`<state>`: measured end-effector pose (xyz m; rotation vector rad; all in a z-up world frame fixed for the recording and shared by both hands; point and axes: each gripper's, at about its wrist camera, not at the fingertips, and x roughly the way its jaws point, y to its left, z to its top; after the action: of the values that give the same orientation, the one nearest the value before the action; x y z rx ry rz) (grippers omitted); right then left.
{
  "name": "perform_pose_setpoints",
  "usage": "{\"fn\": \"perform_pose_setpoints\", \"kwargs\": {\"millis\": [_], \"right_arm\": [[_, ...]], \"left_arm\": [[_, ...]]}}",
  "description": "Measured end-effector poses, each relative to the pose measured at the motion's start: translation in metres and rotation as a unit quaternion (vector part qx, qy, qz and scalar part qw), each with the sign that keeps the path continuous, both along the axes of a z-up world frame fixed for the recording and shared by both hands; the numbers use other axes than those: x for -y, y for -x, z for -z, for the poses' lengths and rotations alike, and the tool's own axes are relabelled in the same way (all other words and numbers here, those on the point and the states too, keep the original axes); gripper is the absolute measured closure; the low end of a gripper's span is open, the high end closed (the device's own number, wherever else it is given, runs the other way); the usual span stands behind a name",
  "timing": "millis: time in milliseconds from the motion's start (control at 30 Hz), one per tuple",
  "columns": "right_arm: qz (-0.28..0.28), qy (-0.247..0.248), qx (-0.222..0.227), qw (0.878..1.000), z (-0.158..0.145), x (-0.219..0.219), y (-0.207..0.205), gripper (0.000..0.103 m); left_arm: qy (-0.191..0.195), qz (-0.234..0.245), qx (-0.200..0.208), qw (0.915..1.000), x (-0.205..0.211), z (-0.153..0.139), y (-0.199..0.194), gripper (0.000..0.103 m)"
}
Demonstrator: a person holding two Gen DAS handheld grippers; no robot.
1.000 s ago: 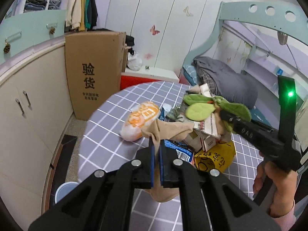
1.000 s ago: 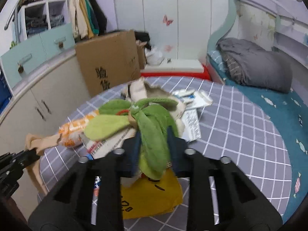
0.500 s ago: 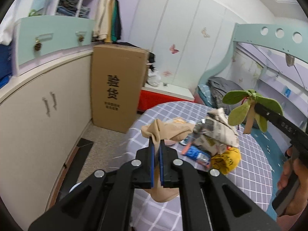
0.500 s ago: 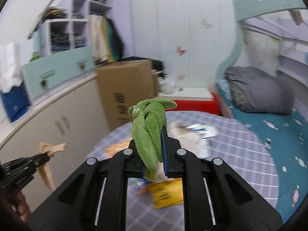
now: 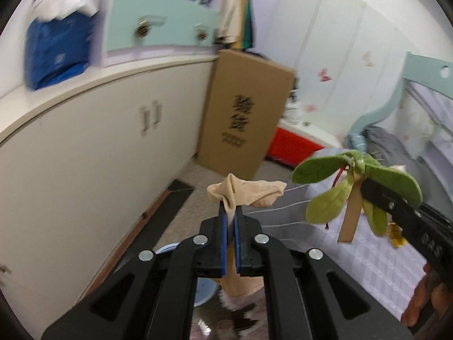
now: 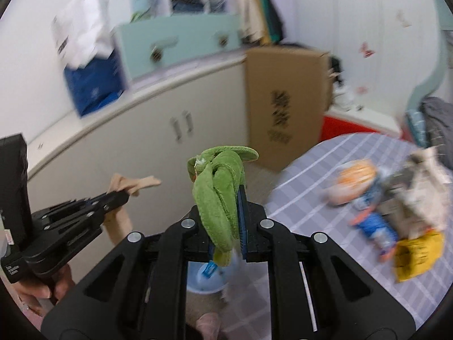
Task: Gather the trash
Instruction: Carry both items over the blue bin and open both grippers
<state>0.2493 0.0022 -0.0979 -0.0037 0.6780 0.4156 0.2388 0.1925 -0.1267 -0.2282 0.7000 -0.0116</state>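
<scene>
The left gripper [image 5: 230, 221] has its blue pads pressed together on a beige stocking [image 5: 249, 192]; part of the cloth bunches above the fingertips and the rest hangs down behind and below the jaws. In the right wrist view the same gripper [image 6: 124, 194] appears at the left, held in a hand [image 6: 42, 286], with the stocking [image 6: 133, 182] pinched at its tip.

The right gripper [image 6: 226, 198] is clamped on a green leaf-shaped plush toy [image 6: 220, 187], which drapes over and between the pads. In the left wrist view this toy [image 5: 354, 181] shows spread leaves and a tan strip hanging below it, held at the tip of the right gripper [image 5: 368, 189].

Both held items are off the table. The table [image 6: 325, 226], covered in a grey checked cloth, lies to the right in the right wrist view. On it remain an orange and white packet [image 6: 355, 174], a blue wrapper [image 6: 373, 223], a yellow bag [image 6: 416, 255] and crumpled newspaper [image 6: 424, 187], all blurred.

A pale blue bin [image 6: 206, 280] stands on the floor below the right gripper, partly hidden by it. A cardboard box [image 5: 249, 113] leans against a cream cabinet [image 5: 99, 141].
</scene>
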Motion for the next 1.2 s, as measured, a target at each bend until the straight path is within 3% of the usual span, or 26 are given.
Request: {"fn": "perform_pose_setpoints", "kwargs": {"millis": [267,433,467,533,700,1200], "right_arm": [[-0.053,0.031,-0.095,0.994,0.078,-0.072,-0.032,0.090],[-0.064,0.049,-0.129,0.988,0.118,-0.097,-0.052,0.086],[-0.064,0.054,-0.144,0.986,0.129,-0.102,-0.061,0.081],[-0.062,0.064,-0.153,0.984,0.143,-0.108,-0.068,0.037],[-0.051,0.073,-0.162,0.983,0.157,-0.108,-0.076,0.037],[-0.035,0.068,-0.129,0.989,0.141,-0.095,-0.072,0.033]], "left_arm": [[-0.004,-0.045,-0.084,0.9955,-0.050,0.070,-0.023,0.099],[0.003,-0.061,-0.124,0.9904,-0.071,0.106,-0.039,0.099],[0.002,-0.062,-0.131,0.9895,-0.073,0.112,-0.041,0.099],[-0.004,-0.065,-0.142,0.9877,-0.076,0.122,-0.046,0.099],[-0.008,-0.065,-0.157,0.9854,-0.075,0.135,-0.053,0.098],[-0.015,-0.048,-0.161,0.9857,-0.055,0.138,-0.063,0.098]]}}
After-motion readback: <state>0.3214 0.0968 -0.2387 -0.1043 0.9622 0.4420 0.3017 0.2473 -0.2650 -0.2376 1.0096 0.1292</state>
